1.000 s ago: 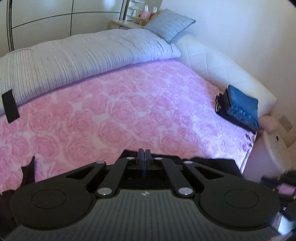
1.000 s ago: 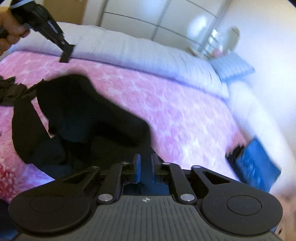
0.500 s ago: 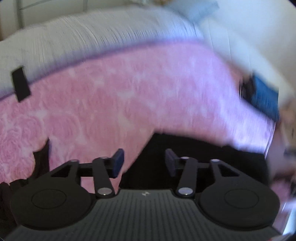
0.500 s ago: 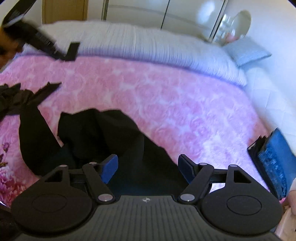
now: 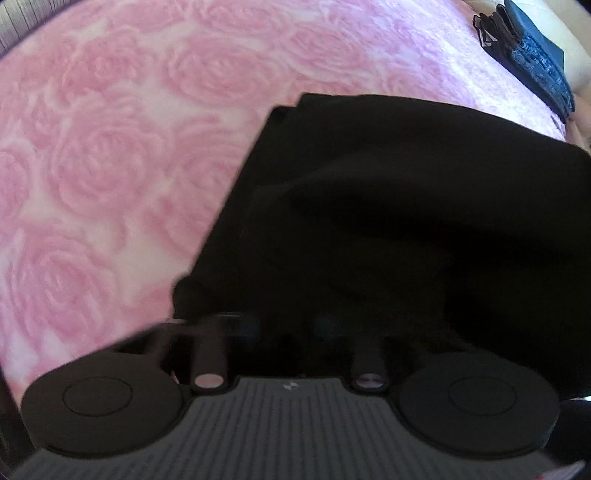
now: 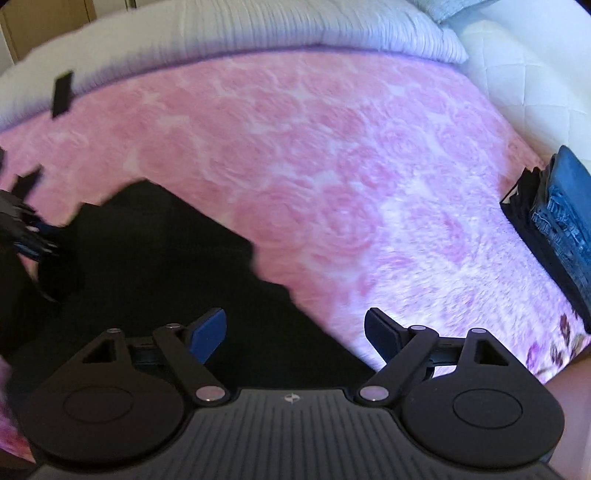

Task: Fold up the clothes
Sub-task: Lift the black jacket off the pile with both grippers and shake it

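Ahead of the spread right gripper (image 6: 294, 332): pink rose bedspread (image 6: 332, 155), white duvet (image 6: 258, 33) beyond; black garment (image 6: 155, 258) between and left of its fingers. Left gripper (image 5: 286, 328) spread over garment.

Black garment (image 5: 406, 206) on pink rose bedspread (image 5: 110, 155), left claw (image 5: 284, 328) over its edge.

The blanket (image 6: 332, 155) is pink with a rose pattern (paler, almost lilac, toward the stack of clothes). The garment (image 5: 406, 206) lying on it is plain black. The stack of clothes (image 6: 557, 221) is dark blue over black. The right claw (image 6: 295, 330) has blue pads (image 6: 207, 332) on black arms.
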The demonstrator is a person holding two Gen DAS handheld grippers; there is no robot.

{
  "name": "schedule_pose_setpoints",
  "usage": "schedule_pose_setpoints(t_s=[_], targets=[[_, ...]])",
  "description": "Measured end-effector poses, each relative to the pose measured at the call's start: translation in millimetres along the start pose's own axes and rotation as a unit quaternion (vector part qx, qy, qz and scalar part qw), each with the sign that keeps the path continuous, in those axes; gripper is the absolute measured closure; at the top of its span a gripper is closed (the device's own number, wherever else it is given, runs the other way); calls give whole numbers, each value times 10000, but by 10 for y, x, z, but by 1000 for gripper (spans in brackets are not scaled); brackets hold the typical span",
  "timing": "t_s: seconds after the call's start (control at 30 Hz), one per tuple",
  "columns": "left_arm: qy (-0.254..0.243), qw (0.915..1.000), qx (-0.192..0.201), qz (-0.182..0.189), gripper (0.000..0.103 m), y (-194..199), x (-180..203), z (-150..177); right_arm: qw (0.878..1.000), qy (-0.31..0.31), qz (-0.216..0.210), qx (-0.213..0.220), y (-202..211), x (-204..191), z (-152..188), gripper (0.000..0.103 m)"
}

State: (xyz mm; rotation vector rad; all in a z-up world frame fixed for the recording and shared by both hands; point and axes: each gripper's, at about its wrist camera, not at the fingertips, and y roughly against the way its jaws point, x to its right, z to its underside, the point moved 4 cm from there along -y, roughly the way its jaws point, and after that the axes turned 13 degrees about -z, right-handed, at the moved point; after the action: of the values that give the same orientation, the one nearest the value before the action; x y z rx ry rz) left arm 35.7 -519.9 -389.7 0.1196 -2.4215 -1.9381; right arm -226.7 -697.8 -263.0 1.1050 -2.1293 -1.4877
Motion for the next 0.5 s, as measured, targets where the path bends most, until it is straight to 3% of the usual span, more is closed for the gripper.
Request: schedule_pose_setpoints(t_s=[0.1, 0.13, 0.17, 0.2, 0.3, 0.4, 0.43, 0.5], targets=[[475, 9980, 301, -273, 94, 437, -83, -8, 9957, -339, -611, -606, -422, 307, 40, 20], [657, 9962, 424, -390, 94, 604, -123, -15, 9916, -461, -888, -824, -509, 336, 55, 40], [839, 9937, 546, -506, 94, 772, -163, -22, 9872, -523, -1130, -991, -567, 339, 58, 79], [1020, 9906, 667, -623, 94, 941, -203, -29, 9820, -586, -1371, -1158, -624, 341, 60, 98], [1540, 9767, 1077, -1038, 95, 1461, -414, -155, 9802, -381, -1644, -1033, -517, 329, -169, 98], [1706, 9600, 1690, -1440, 95, 2062, -688, -522, 9799, -354, -1926, -384, -229, 445, -775, 99], [1736, 9525, 1939, -1584, 95, 2287, -770, -649, 9791, -259, -2016, -65, -94, 482, -1067, 99], [1849, 9284, 2570, -1943, 95, 2852, -929, -870, 9755, 108, -2095, 657, 244, 500, -1694, 99]])
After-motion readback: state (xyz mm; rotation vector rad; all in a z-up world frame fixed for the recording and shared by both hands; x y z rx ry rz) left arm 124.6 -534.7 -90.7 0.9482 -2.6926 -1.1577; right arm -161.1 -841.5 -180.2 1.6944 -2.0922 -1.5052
